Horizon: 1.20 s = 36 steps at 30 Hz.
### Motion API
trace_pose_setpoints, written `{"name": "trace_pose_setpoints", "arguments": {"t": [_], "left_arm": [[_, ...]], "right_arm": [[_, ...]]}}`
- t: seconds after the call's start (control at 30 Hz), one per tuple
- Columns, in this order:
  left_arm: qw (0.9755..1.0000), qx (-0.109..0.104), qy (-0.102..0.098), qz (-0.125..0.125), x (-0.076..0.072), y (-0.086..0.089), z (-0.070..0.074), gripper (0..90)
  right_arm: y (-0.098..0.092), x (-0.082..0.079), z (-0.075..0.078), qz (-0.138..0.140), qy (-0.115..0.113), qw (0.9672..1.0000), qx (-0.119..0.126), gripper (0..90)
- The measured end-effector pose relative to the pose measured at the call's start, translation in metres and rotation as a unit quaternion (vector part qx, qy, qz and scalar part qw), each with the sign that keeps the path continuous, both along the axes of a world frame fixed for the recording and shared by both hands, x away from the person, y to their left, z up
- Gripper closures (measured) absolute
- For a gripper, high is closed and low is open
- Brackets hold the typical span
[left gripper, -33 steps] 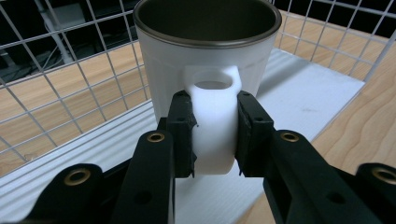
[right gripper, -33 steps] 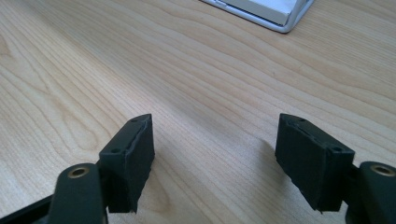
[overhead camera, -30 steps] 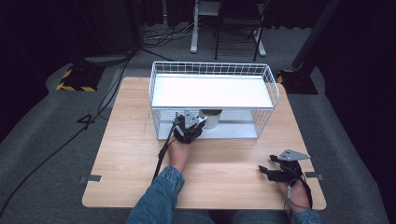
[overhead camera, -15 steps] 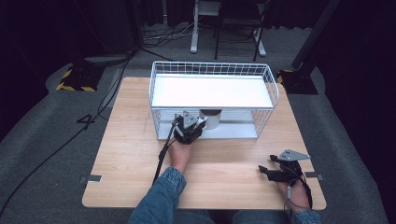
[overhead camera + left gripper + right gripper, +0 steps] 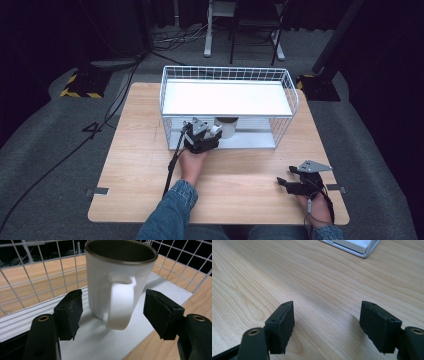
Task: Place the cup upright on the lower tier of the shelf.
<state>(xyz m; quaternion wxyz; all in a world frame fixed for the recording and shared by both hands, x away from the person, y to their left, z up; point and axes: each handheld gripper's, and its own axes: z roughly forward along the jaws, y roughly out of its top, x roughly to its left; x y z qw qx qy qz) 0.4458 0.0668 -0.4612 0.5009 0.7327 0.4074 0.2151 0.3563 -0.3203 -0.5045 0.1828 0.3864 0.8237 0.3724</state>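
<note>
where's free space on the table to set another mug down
Bare table lies left of the left gripper, and between that hand and the right gripper. The rack has a bare top shelf. It is crowded only under it, around the white mug.

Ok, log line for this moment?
left hand-held gripper: jaws just opened, clear of mug handle | mug: upright, rack lower shelf | right hand-held gripper: open over table

mug (image 5: pixel 227 127) body mostly hidden under rack shelf (image 5: pixel 227 98), person's elbows cut off by bottom edge
</note>
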Motion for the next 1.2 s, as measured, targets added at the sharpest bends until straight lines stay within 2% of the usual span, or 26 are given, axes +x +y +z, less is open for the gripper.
{"name": "trace_pose_setpoints", "arguments": {"t": [0.13, 0.37, 0.63, 1.0, 1.1, 1.17, 1.2], "left_arm": [[0.9999, -0.007, 0.008, -0.005, -0.004, 0.003, 0.001, 29.5], [0.9998, -0.008, -0.009, -0.018, -0.029, 0.018, 0.014, 29.0], [0.9995, -0.014, -0.006, -0.029, -0.051, 0.031, 0.024, 29.0], [0.9988, -0.006, -0.002, -0.048, -0.081, 0.056, 0.038, 28.3], [0.9986, -0.009, -0.002, -0.052, -0.088, 0.062, 0.043, 27.1], [0.9984, -0.002, -0.007, -0.055, -0.097, 0.068, 0.048, 26.4], [0.9984, -0.002, -0.007, -0.055, -0.097, 0.068, 0.048, 26.3]], "right_arm": [[0.000, 0.000, 0.000, 0.000, 0.000, 1.0000, 0.000, 28.3], [0.000, 0.000, 0.000, 0.000, 0.002, 1.0000, 0.001, 28.3], [0.000, 0.001, 0.000, 0.000, 0.003, 1.0000, 0.002, 28.3], [0.001, 0.001, 0.000, 0.004, 0.003, 1.0000, 0.002, 28.3], [0.001, 0.001, 0.000, 0.005, 0.004, 1.0000, 0.002, 28.3], [0.001, 0.001, 0.000, 0.004, 0.004, 1.0000, 0.003, 28.3], [0.001, 0.001, 0.000, 0.004, 0.004, 1.0000, 0.003, 28.3]]}}
